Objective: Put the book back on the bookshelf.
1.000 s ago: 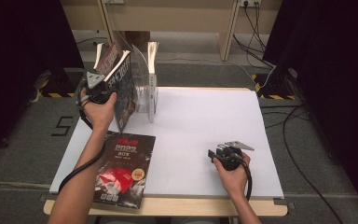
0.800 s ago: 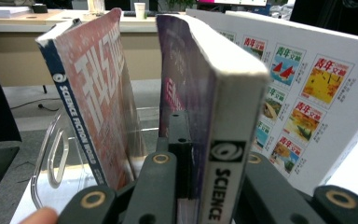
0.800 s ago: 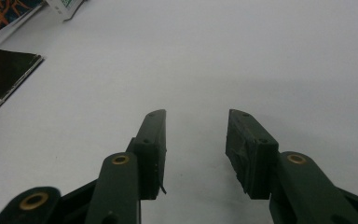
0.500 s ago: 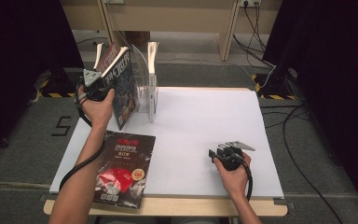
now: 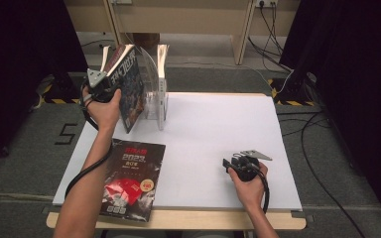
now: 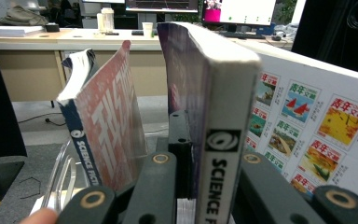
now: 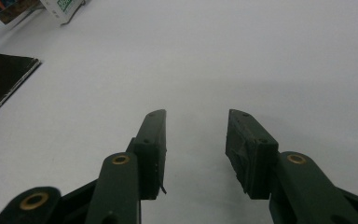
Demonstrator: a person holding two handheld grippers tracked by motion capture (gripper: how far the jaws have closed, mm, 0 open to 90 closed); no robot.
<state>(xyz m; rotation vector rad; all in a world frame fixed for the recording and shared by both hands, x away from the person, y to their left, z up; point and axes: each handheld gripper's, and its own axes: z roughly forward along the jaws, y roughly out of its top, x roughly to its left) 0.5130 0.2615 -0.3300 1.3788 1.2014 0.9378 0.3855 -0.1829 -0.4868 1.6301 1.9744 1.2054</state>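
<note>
L gripper [image 5: 100,85] is up at the far-left corner of the bench [image 5: 213,129], jaws clamped on the spine edge of a thick magazine [image 5: 129,91]. In the left gripper view the jaws pinch that magazine [image 6: 219,140] from both sides, spine w/ "SCIENCE F…" lettering facing the cam, back cover w/ small colour pics spreading off to the right. Magazine is held upright, tilted a bit, lower edge at or just above the bench, right beside the clear rack [image 5: 154,99] w/ curved dividers; can't tell whether it's already in a slot or only against the rack. A 2nd magazine [image 6: 107,130] w/ a red cover leans just left of the held one in the left gripper view, its spine w/ the same lettering, sitting by the clear dividers. High view also shows a pale book [image 5: 162,62] standing at the rack's right side. A black-and-red magazine [image 5: 131,178] lies flat on the near-left part of the bench, by the left forearm, well apart from the rack. R gripper [image 5: 233,162] rests low on the near-right part of the bench in the person's right hand [image 5: 248,186], pointing left; its jaws [image 7: 196,154] stand apart w/ nothing between them, bare white bench under them, corner of the flat magazine far off at left.
</note>
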